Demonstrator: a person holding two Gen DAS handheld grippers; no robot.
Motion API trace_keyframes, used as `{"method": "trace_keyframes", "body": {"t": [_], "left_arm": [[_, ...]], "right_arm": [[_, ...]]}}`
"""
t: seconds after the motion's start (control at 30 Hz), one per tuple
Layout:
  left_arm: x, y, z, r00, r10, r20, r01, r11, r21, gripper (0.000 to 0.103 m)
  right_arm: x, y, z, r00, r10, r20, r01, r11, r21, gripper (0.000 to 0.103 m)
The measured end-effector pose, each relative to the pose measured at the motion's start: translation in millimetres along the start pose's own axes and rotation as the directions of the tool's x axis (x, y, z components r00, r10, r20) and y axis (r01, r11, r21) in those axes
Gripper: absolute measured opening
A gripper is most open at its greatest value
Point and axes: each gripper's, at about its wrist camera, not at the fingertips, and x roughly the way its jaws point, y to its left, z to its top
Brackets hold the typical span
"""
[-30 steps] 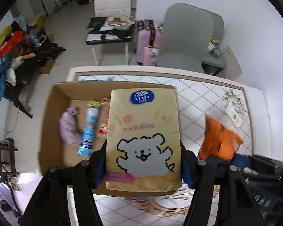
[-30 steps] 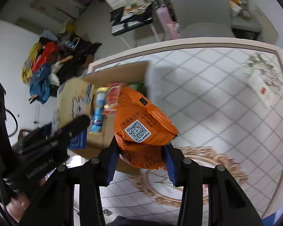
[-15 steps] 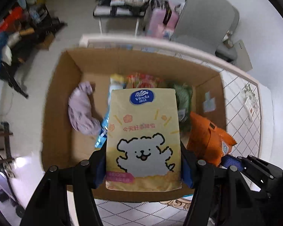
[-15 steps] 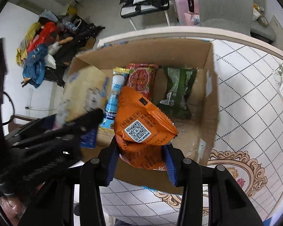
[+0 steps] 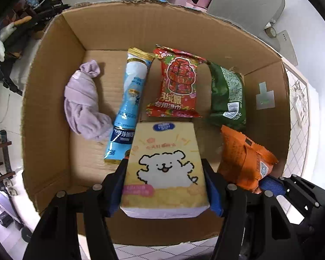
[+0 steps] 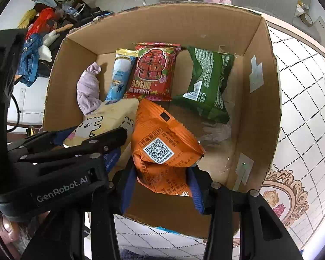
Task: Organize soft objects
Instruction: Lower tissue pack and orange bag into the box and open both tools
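**Tissue pack and orange snack bag held over the cardboard box**

Grippers are both reaching into the open cardboard box (image 5: 45, 112), each carrying one soft item. The left gripper (image 5: 165, 186) is clamping a yellow Vinda tissue pack (image 5: 164, 169) printed with a white cartoon dog, its blue-padded fingers (image 5: 117, 186) pressing on the two long sides of the pack. The right gripper (image 6: 162, 186) is squeezing an orange snack bag (image 6: 162, 145) at its lower end, a QR code label facing the camera. In the right wrist view the tissue pack (image 6: 110, 119) is sitting just left of the orange bag, touching it or nearly so.

Four things are lying on the box floor in a row along the far half. A rolled lilac cloth (image 5: 84, 104) is lying furthest left. Beside it a long blue and white packet (image 5: 130, 106) is stretching toward the near wall, its near end running under the held tissue pack's left edge. A red floral wet-wipe packet (image 5: 176, 84) is lying next, and a green snack bag (image 5: 227, 95) is lying to the right of that, near the box's right wall. The box is standing on a table with a white diamond-pattern cloth (image 6: 303, 108). A grey chair (image 5: 244, 2) is standing beyond the box.
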Motion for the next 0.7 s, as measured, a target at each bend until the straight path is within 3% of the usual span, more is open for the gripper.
{"method": "trace_keyframes", "body": {"t": [0.17, 0.23, 0.3, 0.4, 0.53, 0.7], "left_arm": [[-13.9, -1.1, -3.3, 0.998, 0.047, 0.044, -0.048, 0.998, 0.027, 0.063], [-23.5, -4.7, -6.5, 0.995, 0.074, 0.07, -0.077, 0.996, 0.039, 0.087], [-34.9, -9.0, -10.6, 0.988, 0.111, 0.108, -0.117, 0.992, 0.052, 0.092], [-48.7, -11.9, -14.6, 0.979, 0.13, 0.155, -0.138, 0.989, 0.046, 0.099], [-64.0, -12.3, -21.6, 0.971, 0.123, 0.203, -0.131, 0.991, 0.022, 0.1], [-80.4, -21.1, -28.1, 0.964, 0.109, 0.243, -0.111, 0.994, -0.006, 0.1]], "right_arm": [[-5.5, -1.7, -1.7, 1.0, 0.003, -0.007, -0.003, 1.0, -0.002, 0.054], [-10.9, -2.5, -2.9, 1.0, 0.007, 0.001, -0.007, 1.0, -0.011, 0.063], [-17.9, -2.8, -4.7, 1.0, -0.014, 0.021, 0.015, 1.0, -0.023, 0.078], [-28.9, -2.5, -9.3, 0.998, -0.04, 0.045, 0.042, 0.998, -0.048, 0.093], [-47.0, -5.9, -18.1, 0.991, -0.098, 0.094, 0.104, 0.992, -0.064, 0.094], [-67.9, -19.7, -25.0, 0.989, -0.068, 0.13, 0.076, 0.995, -0.059, 0.099]]}}
